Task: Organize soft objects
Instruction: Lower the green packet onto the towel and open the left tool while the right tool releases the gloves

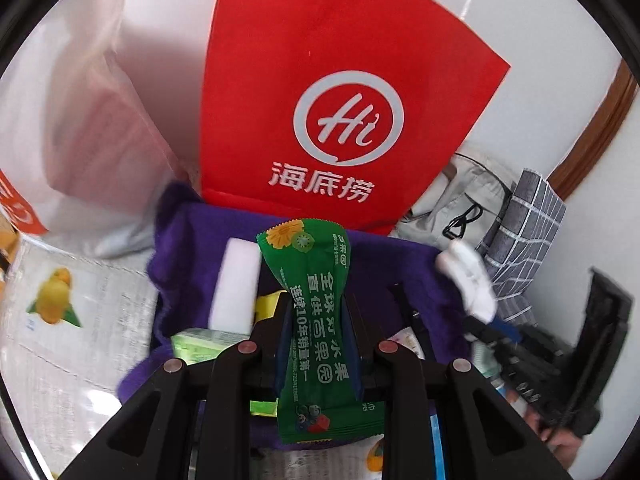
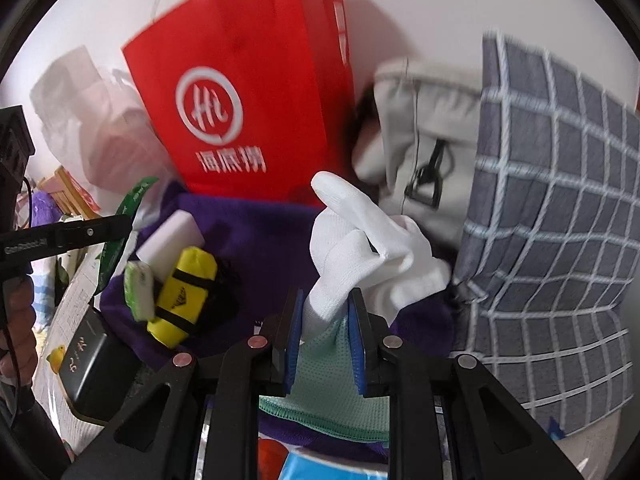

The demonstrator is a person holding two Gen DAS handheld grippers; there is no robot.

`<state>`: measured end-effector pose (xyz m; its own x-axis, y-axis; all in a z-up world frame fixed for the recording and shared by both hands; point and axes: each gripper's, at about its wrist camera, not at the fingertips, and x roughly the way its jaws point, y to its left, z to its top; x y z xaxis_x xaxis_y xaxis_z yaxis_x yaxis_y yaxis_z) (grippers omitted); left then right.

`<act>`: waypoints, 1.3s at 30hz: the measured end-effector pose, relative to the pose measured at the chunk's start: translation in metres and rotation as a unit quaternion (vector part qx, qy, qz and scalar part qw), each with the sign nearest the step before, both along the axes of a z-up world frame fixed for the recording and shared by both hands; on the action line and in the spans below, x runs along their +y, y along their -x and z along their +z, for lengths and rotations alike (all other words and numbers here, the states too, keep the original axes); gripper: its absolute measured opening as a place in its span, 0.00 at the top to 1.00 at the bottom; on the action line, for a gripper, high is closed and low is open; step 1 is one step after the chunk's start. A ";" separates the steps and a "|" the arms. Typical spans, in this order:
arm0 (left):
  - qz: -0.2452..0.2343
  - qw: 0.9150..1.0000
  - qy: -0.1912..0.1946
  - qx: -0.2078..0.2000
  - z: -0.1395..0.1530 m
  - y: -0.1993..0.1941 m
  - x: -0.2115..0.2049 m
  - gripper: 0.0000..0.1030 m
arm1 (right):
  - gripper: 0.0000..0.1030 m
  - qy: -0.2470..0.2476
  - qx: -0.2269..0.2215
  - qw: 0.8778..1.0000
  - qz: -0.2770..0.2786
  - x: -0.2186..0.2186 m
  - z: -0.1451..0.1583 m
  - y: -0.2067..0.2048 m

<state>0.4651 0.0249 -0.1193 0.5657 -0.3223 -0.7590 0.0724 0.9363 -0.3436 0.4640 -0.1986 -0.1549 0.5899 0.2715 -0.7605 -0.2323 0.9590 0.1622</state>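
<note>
A: Left gripper [image 1: 316, 320] status?
B: Clamped on the green packet [image 1: 316, 320], long axis along the fingers, above the purple cloth [image 1: 192, 248].
A: Right gripper [image 2: 326, 312]?
B: Clamped on the white glove [image 2: 360, 248], over the cloth's right side.

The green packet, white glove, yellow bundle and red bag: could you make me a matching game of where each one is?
Things:
1. green packet
2. white glove
3. yellow bundle
4. red bag

Places:
A. lying on the purple cloth
B. standing behind the cloth
C. pinched in the right tool
D. pinched in the left tool

Pairs: 1-D, 2-C, 3-A, 4-B
</note>
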 end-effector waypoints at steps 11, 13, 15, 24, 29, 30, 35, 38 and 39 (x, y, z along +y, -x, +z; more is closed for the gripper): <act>-0.003 0.999 -0.001 0.048 -0.034 -0.015 -0.016 0.78 | 0.73 -0.017 0.040 0.999 0.008 0.005 -0.032 -0.011; -0.002 0.998 0.006 0.055 -0.038 -0.016 -0.015 0.78 | 0.72 -0.028 0.048 0.998 0.010 0.005 -0.035 -0.012; -0.002 0.998 0.009 0.061 -0.042 -0.018 -0.015 0.78 | 0.70 -0.039 0.053 0.998 0.017 0.006 -0.036 -0.012; -0.005 0.998 0.017 0.061 -0.044 -0.019 -0.020 0.76 | 0.44 -0.047 0.055 0.997 0.026 0.015 -0.035 -0.007; 0.003 0.999 0.015 0.042 -0.037 -0.017 -0.019 0.66 | 0.42 -0.058 0.036 0.997 0.028 0.012 -0.015 0.006; 0.007 0.999 0.017 0.040 -0.036 -0.017 -0.018 0.62 | 0.41 -0.054 0.028 0.998 0.029 0.014 -0.010 0.010; 0.018 0.999 0.026 0.029 -0.026 -0.013 -0.017 0.42 | 0.39 -0.021 -0.013 0.999 0.037 0.028 0.014 0.030; 0.011 0.999 0.031 0.024 -0.018 -0.010 -0.017 0.42 | 0.39 -0.017 -0.011 0.999 0.046 0.037 0.019 0.042; 0.009 0.999 0.035 0.022 -0.014 -0.008 -0.016 0.42 | 0.39 -0.011 -0.009 0.999 0.050 0.040 0.019 0.048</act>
<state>0.4730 0.0094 -0.1336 0.5395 -0.3651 -0.7588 0.0387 0.9109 -0.4107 0.4157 -0.1586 -0.1356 0.5722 0.3473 -0.7429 -0.3308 0.9267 0.1785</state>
